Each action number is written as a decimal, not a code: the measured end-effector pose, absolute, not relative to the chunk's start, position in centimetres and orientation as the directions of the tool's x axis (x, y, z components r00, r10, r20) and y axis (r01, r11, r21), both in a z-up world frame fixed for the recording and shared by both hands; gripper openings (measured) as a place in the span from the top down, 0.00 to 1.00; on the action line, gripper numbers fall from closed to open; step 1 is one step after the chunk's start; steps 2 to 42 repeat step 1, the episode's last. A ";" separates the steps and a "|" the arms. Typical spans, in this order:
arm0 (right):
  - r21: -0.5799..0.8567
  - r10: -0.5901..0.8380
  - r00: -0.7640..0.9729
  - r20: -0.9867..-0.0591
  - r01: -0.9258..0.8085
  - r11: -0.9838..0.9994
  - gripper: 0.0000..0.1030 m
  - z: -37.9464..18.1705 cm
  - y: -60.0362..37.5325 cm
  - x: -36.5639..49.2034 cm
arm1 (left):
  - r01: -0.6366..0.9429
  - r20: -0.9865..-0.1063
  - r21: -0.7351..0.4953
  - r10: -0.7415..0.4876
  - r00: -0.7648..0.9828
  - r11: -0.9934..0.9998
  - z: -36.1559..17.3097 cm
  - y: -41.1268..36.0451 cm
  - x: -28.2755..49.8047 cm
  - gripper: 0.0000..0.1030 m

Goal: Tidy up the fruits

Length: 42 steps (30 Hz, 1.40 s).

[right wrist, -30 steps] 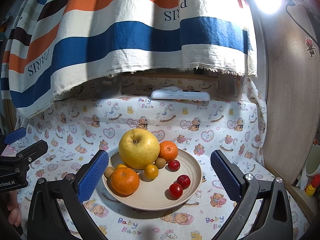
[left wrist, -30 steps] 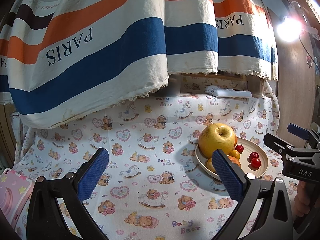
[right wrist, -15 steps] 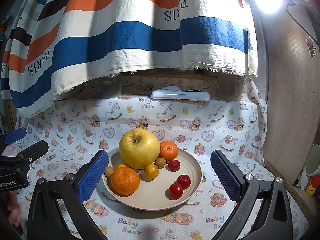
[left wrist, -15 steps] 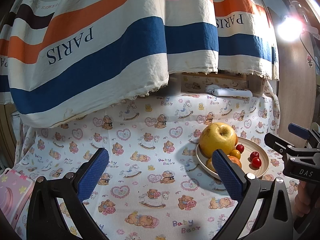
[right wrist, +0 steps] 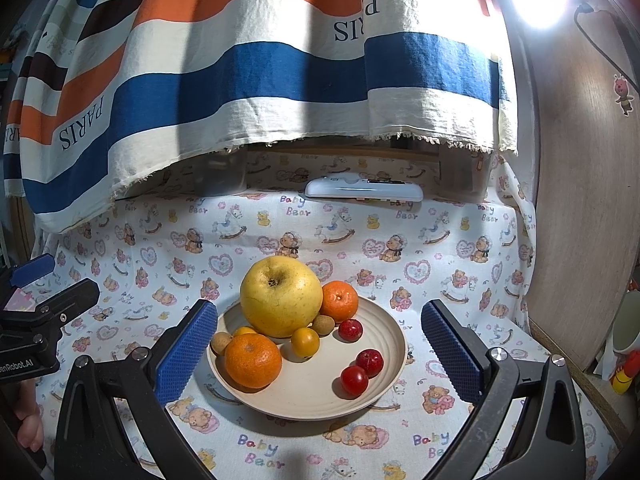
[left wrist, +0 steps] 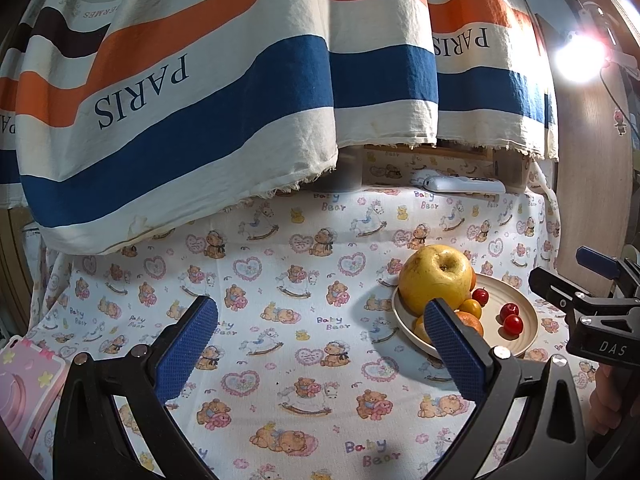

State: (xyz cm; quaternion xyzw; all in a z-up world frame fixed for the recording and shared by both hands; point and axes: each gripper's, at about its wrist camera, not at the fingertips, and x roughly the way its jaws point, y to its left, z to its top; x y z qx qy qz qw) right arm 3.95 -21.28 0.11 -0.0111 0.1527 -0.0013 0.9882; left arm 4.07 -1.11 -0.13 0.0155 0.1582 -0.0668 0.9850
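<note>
Right gripper (right wrist: 320, 344) held wide open above the plate (right wrist: 384, 396), nothing gripped, apple (right wrist: 280, 296) and oranges (right wrist: 253, 360) piled on it, left gripper (left wrist: 320, 344) likewise open over the cloth (left wrist: 280, 272), beside the plate

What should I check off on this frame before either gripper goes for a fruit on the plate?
1. Right gripper open and empty: ok, fingers spread wide on either side of the plate.
2. Left gripper open and empty: ok, it faces the bare bear-print cloth, with the plate off to its right.
3. Fruit all on the plate: ok, none lies on the cloth.
4. Small fruit free to pick: ok for the two red fruits at the plate's right, which sit apart from the rest.
5. Big yellow apple stable: cannot tell, it leans among oranges and small fruit.
6. Destination for sorted fruit: cannot tell, no second container shows.
</note>
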 end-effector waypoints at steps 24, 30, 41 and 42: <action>-0.023 -0.006 0.953 -0.302 -0.001 1.000 0.01 0.1 -21.3 3.9 | 0.137 -0.313 0.009 -0.127 0.941 0.990 -0.1 -1.1 4.1 0.01; -0.023 -0.006 0.953 -0.302 -0.001 1.000 0.01 0.1 -21.3 3.9 | 0.137 -0.313 0.009 -0.127 0.941 0.990 -0.1 -1.1 4.1 0.01; -0.023 -0.006 0.953 -0.302 -0.001 1.000 0.01 0.1 -21.3 3.9 | 0.137 -0.313 0.009 -0.127 0.941 0.990 -0.1 -1.1 4.1 0.01; -0.023 -0.006 0.953 -0.302 -0.001 1.000 0.01 0.1 -21.3 3.9 | 0.137 -0.313 0.009 -0.127 0.941 0.990 -0.1 -1.1 4.1 0.01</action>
